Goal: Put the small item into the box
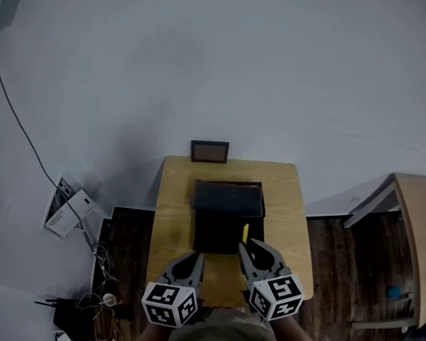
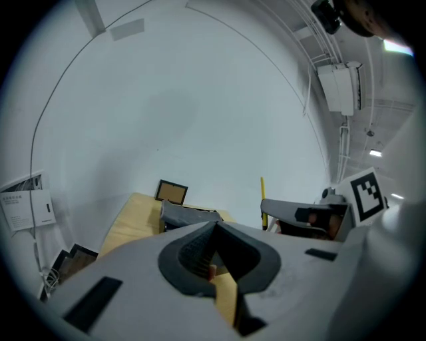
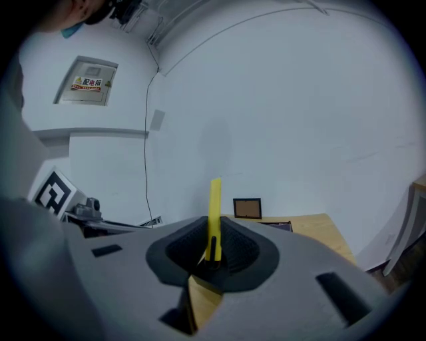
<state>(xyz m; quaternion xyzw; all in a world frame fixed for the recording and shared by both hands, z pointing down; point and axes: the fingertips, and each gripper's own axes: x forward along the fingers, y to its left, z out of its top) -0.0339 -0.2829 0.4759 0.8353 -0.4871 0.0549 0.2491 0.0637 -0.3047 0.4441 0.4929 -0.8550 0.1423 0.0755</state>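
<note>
Nearest in, the left gripper [image 1: 198, 257] is over the near edge of the table [image 1: 173, 215], its jaws pressed together with nothing between them. Beside it the right gripper [image 1: 245, 246] pinches the small yellow item [image 3: 215, 213] at its lower end, and the strip stands upright above the jaw tips. Each gripper carries its black-and-white marker cube.

From the head view the yellow item sits at the near right corner of the black box [image 1: 198, 233]; whether it is over the opening or just beside it, I cannot tell. The box is open mid-table with its lid [image 1: 227, 198] raised at the far side. There is a wide bare strip of tabletop to its left and a narrower one to its right.

Behind the far edge a picture frame [image 1: 209, 151] leans on the wall.

Only the right gripper view catches a wall sign [image 3: 90, 81], which reads "配电箱". Only the left gripper view shows a printed sheet [image 2: 23, 206], too small to read.
</note>
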